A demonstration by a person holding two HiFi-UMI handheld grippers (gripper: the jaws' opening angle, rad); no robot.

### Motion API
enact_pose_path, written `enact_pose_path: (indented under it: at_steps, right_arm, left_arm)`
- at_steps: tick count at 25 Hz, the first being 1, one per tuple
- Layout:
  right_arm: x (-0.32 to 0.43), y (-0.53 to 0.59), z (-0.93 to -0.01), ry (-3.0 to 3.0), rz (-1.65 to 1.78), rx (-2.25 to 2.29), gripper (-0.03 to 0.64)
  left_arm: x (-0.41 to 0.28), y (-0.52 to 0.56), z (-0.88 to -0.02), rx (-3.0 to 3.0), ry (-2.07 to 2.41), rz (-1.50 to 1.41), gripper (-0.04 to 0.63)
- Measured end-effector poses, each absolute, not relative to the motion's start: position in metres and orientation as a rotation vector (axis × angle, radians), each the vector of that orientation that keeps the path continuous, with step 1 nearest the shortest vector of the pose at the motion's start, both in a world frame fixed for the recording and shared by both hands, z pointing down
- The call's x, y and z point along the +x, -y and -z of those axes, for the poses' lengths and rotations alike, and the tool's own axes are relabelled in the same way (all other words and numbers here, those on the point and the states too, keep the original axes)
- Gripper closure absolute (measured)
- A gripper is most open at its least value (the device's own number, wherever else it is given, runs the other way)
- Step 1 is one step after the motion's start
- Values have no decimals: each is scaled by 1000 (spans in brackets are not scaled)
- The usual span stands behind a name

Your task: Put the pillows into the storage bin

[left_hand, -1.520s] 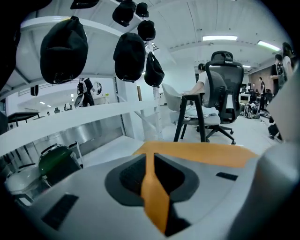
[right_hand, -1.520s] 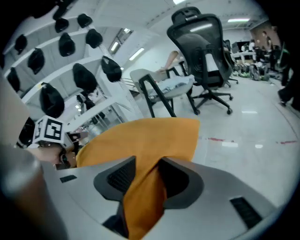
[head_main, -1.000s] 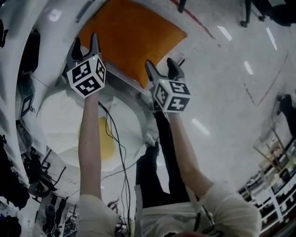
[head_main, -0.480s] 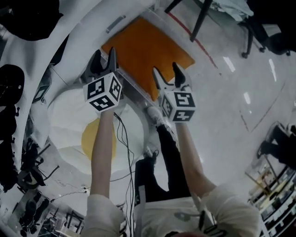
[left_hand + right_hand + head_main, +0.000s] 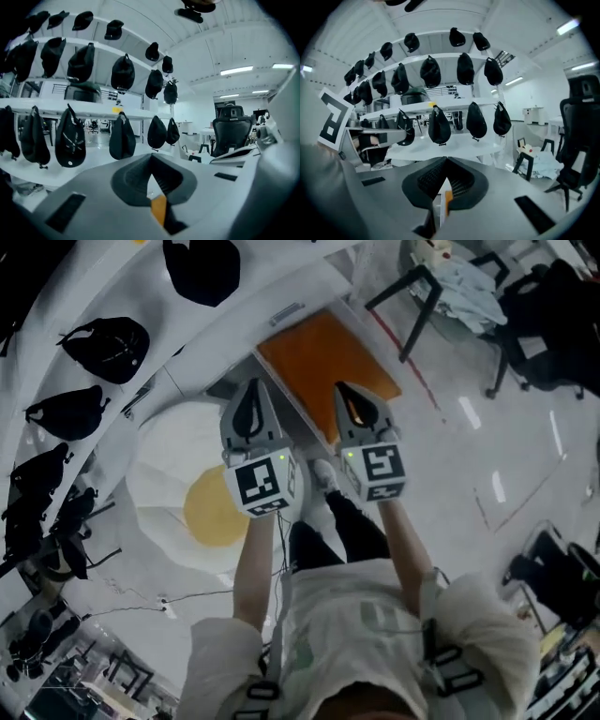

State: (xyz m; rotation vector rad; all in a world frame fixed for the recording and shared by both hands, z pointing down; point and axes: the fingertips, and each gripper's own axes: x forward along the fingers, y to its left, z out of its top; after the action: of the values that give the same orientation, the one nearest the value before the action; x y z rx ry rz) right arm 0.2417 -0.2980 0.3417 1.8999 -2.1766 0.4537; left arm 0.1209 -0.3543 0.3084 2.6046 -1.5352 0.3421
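Orange pillow [image 5: 323,357] lies below closed fingers [image 5: 249,416]; left gripper [image 5: 252,388], right gripper [image 5: 343,390] empty.

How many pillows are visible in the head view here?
2: an orange pillow in the storage bin, and a fried-egg pillow on the floor beside it. Others may be hidden.

My left gripper [image 5: 251,397] and right gripper [image 5: 351,399] cover the near edge of the orange pillow [image 5: 319,352] and part of the storage bin [image 5: 292,404] wall. Past each gripper's closed jaws I see only an orange sliver [image 5: 158,208], too narrow to identify. My left gripper also hides one side of the egg-shaped pillow [image 5: 173,474].
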Motion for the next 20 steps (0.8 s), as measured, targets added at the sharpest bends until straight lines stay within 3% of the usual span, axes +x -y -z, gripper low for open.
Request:
enact_pose_path:
  at_steps: [5,11,20]
  right_arm:
    - [225,277,-281,2233,-308,1777,607]
    - [204,221,-275,2249,-340,1656,609]
    - [189,217,-275,2293,-330,1596,609]
  left_arm:
    - [87,298,-245,2569,1632,-220,589]
    - [60,239,-244,2527,1657,-281,589]
    - [40,242,-241,2508,1732,-303,589]
